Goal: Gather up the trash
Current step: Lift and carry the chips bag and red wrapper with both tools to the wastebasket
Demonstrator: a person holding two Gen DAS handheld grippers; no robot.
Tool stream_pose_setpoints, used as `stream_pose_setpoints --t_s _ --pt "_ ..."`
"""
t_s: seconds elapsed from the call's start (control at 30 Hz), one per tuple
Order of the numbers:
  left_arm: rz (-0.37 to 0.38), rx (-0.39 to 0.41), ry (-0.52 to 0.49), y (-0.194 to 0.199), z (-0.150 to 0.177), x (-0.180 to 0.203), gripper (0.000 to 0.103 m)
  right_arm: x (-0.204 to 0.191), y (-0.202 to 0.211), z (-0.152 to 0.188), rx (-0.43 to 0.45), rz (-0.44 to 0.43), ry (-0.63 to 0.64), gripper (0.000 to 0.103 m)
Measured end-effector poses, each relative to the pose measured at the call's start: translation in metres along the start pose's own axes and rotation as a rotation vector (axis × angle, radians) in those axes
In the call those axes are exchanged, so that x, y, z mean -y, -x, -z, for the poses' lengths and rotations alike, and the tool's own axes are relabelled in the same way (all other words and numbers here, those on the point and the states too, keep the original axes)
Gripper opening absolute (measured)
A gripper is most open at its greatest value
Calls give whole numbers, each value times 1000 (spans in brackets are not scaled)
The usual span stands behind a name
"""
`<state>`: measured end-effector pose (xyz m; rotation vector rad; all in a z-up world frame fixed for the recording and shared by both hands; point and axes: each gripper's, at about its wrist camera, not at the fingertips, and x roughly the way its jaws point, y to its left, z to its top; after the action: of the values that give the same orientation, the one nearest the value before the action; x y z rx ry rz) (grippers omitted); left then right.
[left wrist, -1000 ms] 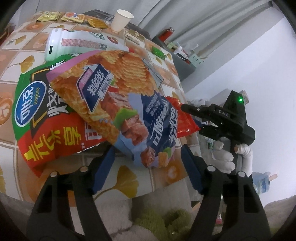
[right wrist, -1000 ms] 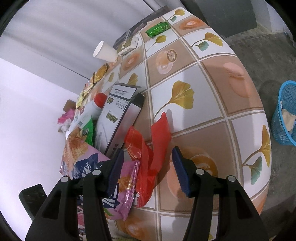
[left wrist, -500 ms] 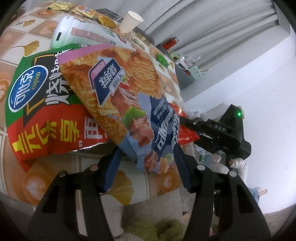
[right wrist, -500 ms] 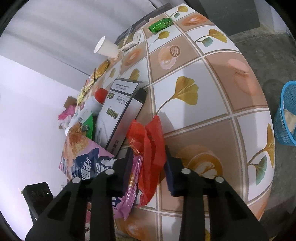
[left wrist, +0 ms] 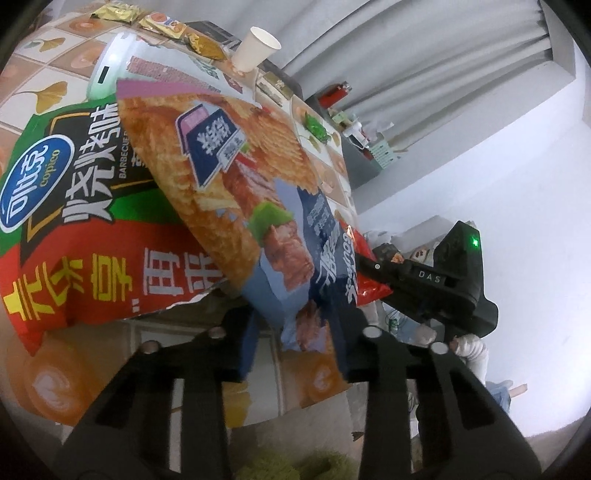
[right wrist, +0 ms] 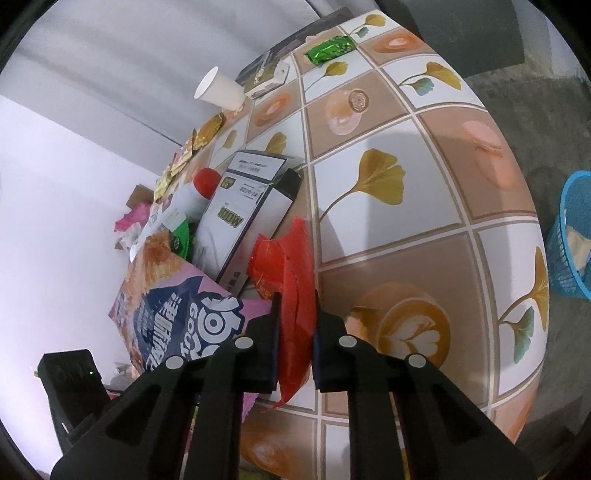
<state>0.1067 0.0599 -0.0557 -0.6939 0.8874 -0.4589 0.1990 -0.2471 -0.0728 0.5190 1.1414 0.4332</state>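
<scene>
Most of the job looks undone: the worktop (right wrist: 424,155) carries a paper cup (right wrist: 219,90), a white box (right wrist: 243,218), a green wrapper (right wrist: 330,50) and small packets (left wrist: 162,22), while the blue basket (right wrist: 570,236) stands on the floor, well apart.

The right gripper (right wrist: 295,343) reaches low over the near edge, its fingers pinched on the red wrapper (right wrist: 291,258) (crumpled, standing up between them). The left gripper (left wrist: 291,332) comes in from below, fingers on either side of the pink chip bag's (left wrist: 236,173) bottom corner; whether they grip it, I cannot tell. That bag lies on the green-and-red chip bag (left wrist: 74,229).
</scene>
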Motion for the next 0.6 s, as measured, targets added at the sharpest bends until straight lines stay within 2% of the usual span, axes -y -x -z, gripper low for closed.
stream_pose_setpoints --t_s 0.1,0.2,0.6 --pt "-2 4 -12 1 0 4 15 0 1 1 0 -1 0 13" --pt "5 12 -26 -1 -1 10 11 1 4 3 5 -1 0 13" --pt "43 52 -145 1 -9 35 5 11 25 -2 68 18 -32 10"
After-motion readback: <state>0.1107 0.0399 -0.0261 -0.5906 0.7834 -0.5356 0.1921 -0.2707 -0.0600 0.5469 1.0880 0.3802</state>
